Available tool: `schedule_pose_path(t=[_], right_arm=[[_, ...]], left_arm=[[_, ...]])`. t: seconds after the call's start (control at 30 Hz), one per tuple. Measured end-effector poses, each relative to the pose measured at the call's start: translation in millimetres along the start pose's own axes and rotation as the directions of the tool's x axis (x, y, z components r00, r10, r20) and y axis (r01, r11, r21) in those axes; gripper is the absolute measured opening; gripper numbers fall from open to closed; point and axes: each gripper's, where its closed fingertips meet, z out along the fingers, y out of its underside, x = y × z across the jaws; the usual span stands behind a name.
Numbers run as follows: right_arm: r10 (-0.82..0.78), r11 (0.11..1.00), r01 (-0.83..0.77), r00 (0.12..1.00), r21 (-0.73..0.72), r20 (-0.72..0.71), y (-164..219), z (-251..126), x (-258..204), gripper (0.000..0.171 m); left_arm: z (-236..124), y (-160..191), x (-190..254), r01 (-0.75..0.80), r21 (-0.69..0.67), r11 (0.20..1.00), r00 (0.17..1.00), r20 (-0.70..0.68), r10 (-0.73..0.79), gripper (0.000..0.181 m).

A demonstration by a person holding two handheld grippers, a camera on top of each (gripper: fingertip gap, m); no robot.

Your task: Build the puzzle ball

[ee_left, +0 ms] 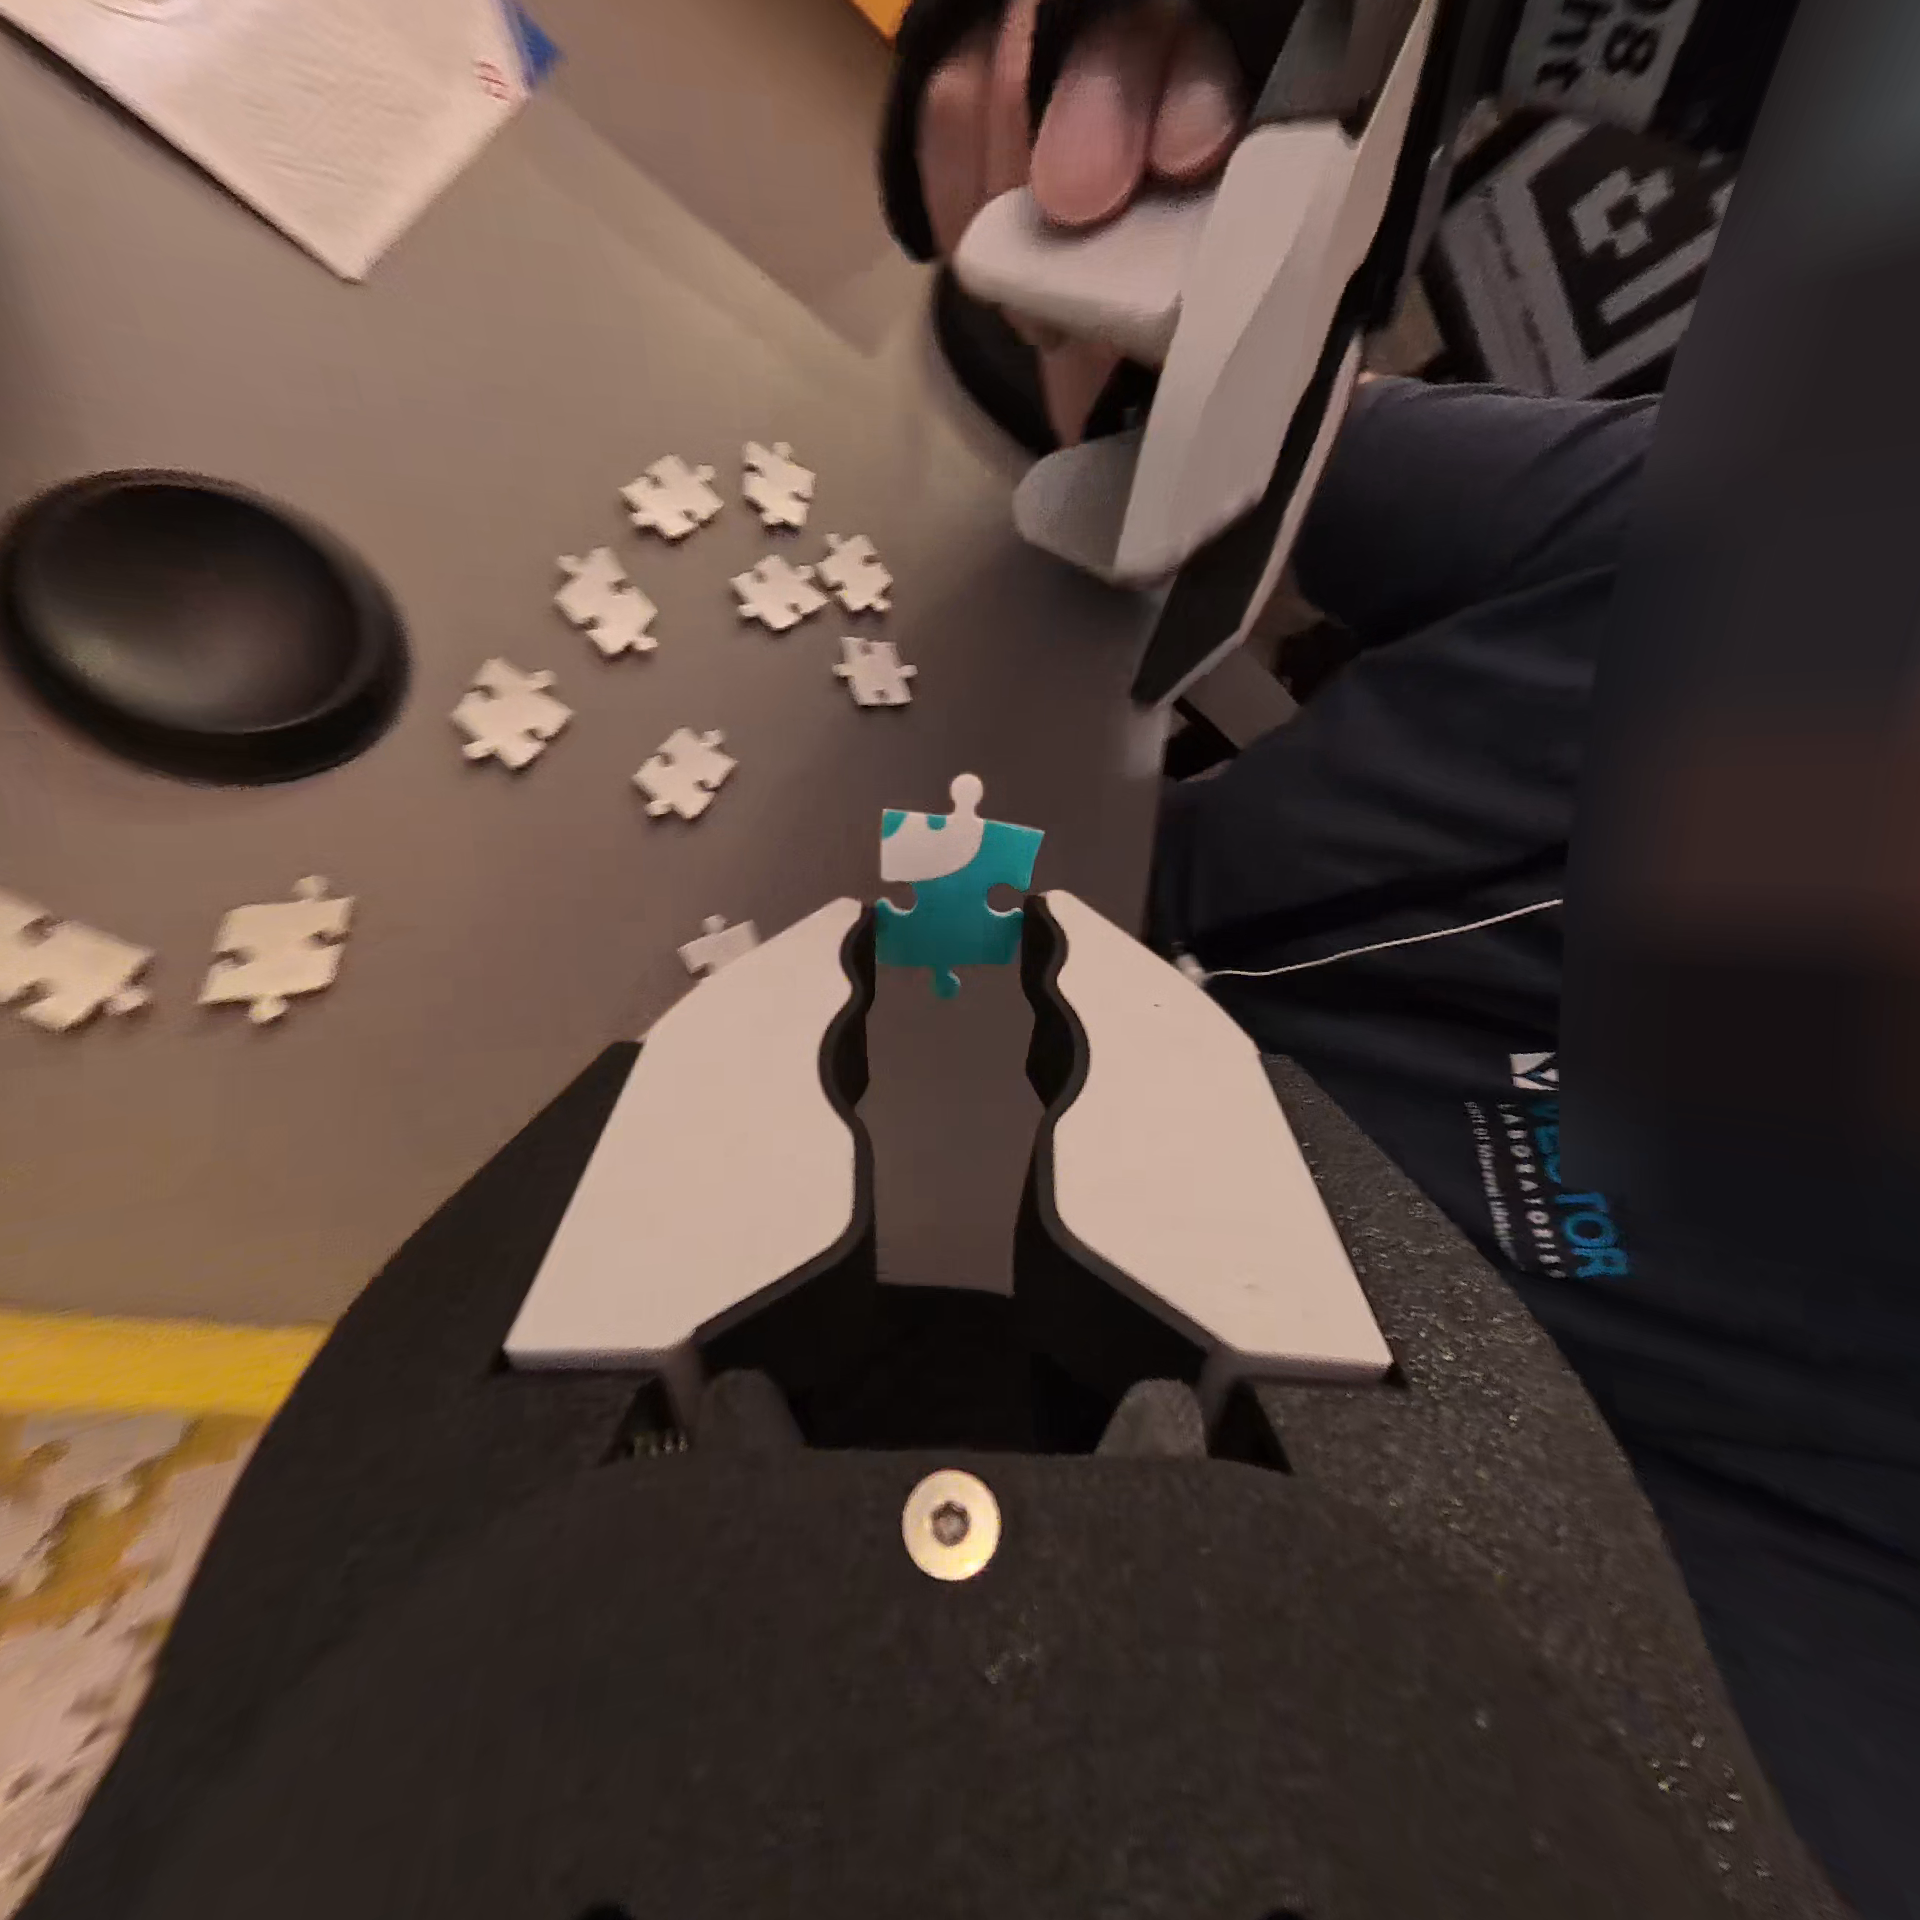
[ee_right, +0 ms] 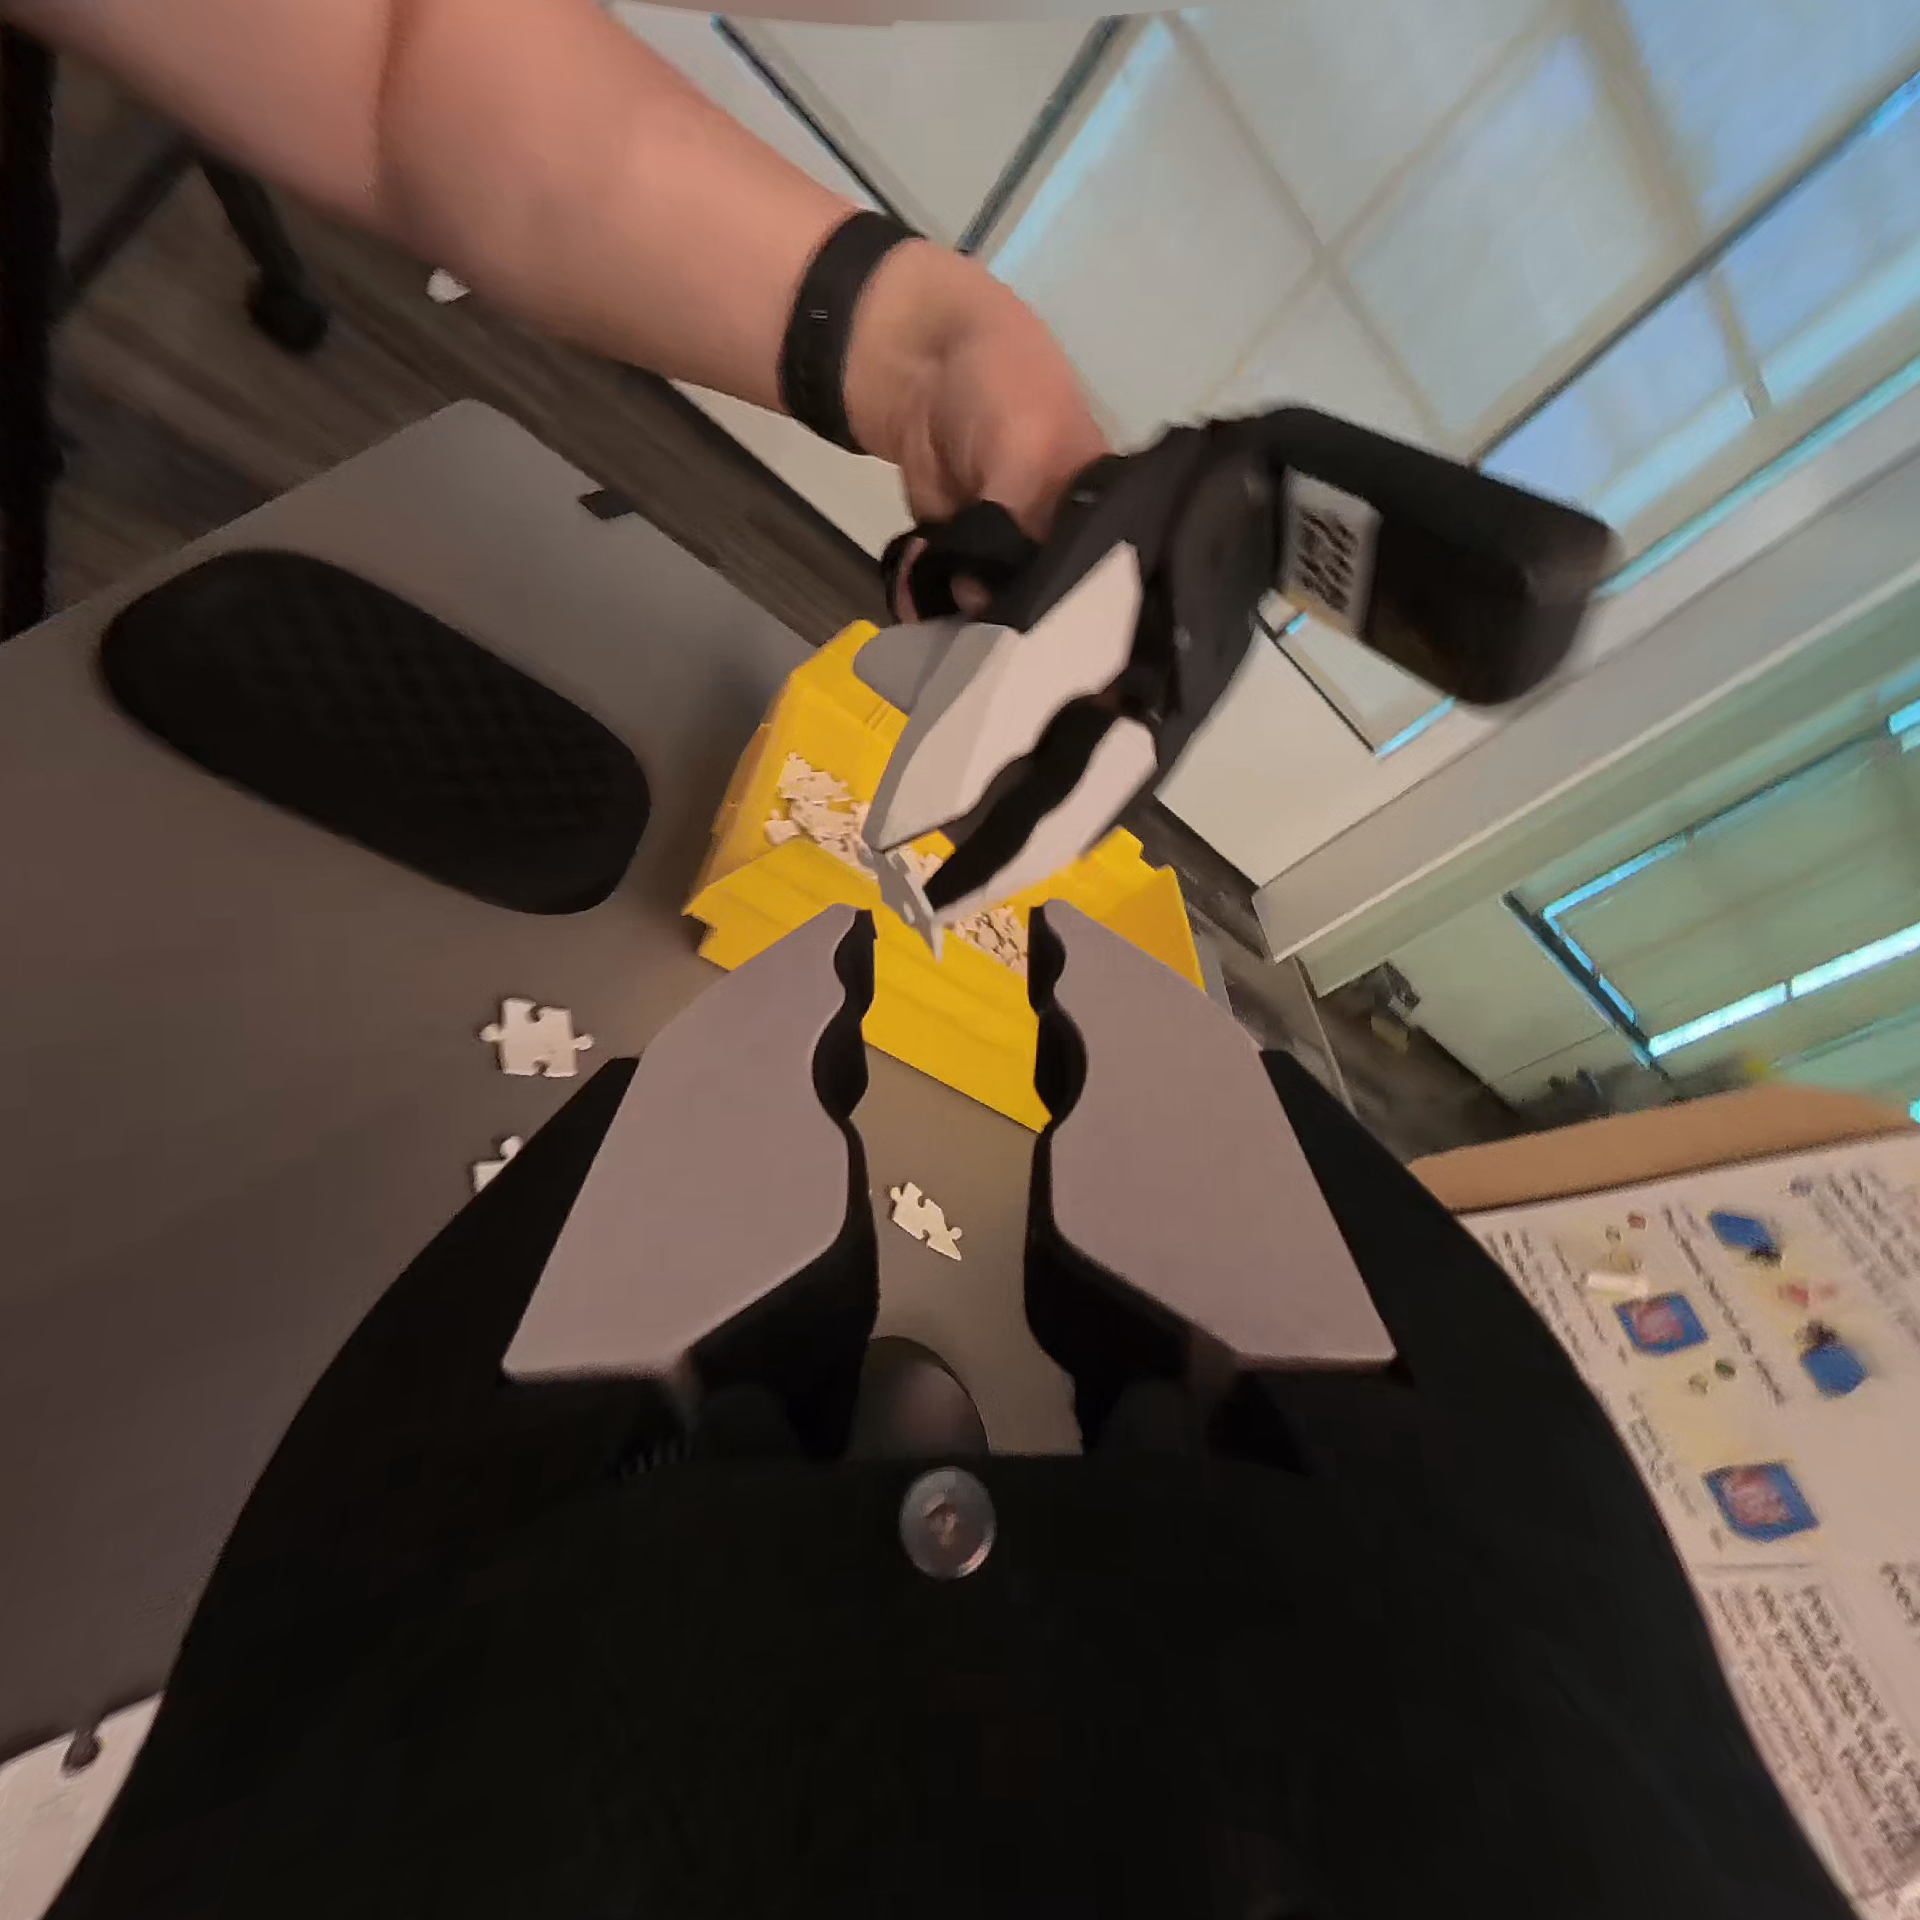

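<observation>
The left gripper (ee_left: 951,914) is clamped on a teal and white puzzle piece (ee_left: 954,894), held upright above the grey table (ee_left: 312,1143). Loose white pieces (ee_left: 665,623) lie at its ten o'clock. The right gripper (ee_right: 948,935) hangs above the table, fingers apart, empty.

A teal and white puzzle piece (ee_left: 961,899) stands upright, pinched by its side edges between the left gripper's (ee_left: 948,914) jaws. About a dozen loose pieces (ee_left: 608,603) lie blank side up, scattered on the grey counter (ee_left: 520,343) beyond it.
</observation>
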Motion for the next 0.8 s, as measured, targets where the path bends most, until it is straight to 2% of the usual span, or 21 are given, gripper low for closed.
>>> schedule_pose_path(t=[0.1, 0.23, 0.27, 0.33, 0.37, 0.4, 0.47, 0.57, 0.67, 0.8], right_arm=[[-0.015, 1.0, 0.016, 0.999, -0.022, 0.042, 2, -2, -11, 0.026], [0.071, 0.997, -0.067, 0.99, -0.035, 0.123, 8, -2, -20, 0.023], [0.089, 0.996, -0.087, 0.987, -0.015, 0.136, 7, -3, -20, 0.01], [0.173, 0.985, -0.172, 0.971, -0.021, 0.168, 11, -6, -18, 0.006], [0.231, 0.973, -0.231, 0.957, -0.018, 0.175, 13, -8, -15, 0.003], [0.298, 0.952, -0.305, 0.936, 0.006, 0.187, 12, -11, -11, 0.003], [0.481, 0.864, -0.501, 0.848, 0.044, 0.222, 12, -14, -1, 0.003], [0.708, 0.662, -0.748, 0.64, 0.033, 0.297, 20, -16, 12, 0.003], [0.79, 0.54, -0.842, 0.516, 0.024, 0.331, 25, -17, 19, 0.003], [0.832, 0.477, -0.879, 0.449, -0.006, 0.327, 28, -14, 19, 0.003]], left_arm=[[18, -6, 16, -0.003, -0.046, 0.999, 0.998, -0.059, 0.001, 0.027], [30, -16, 24, -0.01, -0.057, 0.998, 0.996, -0.086, 0.005, 0.027], [31, -19, 25, -0.009, -0.056, 0.998, 0.996, -0.094, 0.004, 0.027], [30, -25, 23, -0.004, -0.032, 0.999, 0.996, -0.085, 0.001, 0.027], [26, -31, 24, 0.005, 0.004, 1.0, 0.996, -0.093, -0.004, 0.019], [21, -38, 23, 0.022, 0.047, 0.999, 0.995, -0.095, -0.017, 0.021], [6, -48, 14, 0.021, 0.138, 0.99, 0.999, -0.035, -0.016, 0.029], [-14, -52, 4, -0.091, 0.242, 0.966, 0.991, 0.114, 0.065, 0.031], [-14, -51, 7, -0.162, 0.286, 0.944, 0.977, 0.179, 0.114, 0.031], [4, -48, 3, -0.206, 0.25, 0.946, 0.951, 0.279, 0.134, 0.027]])
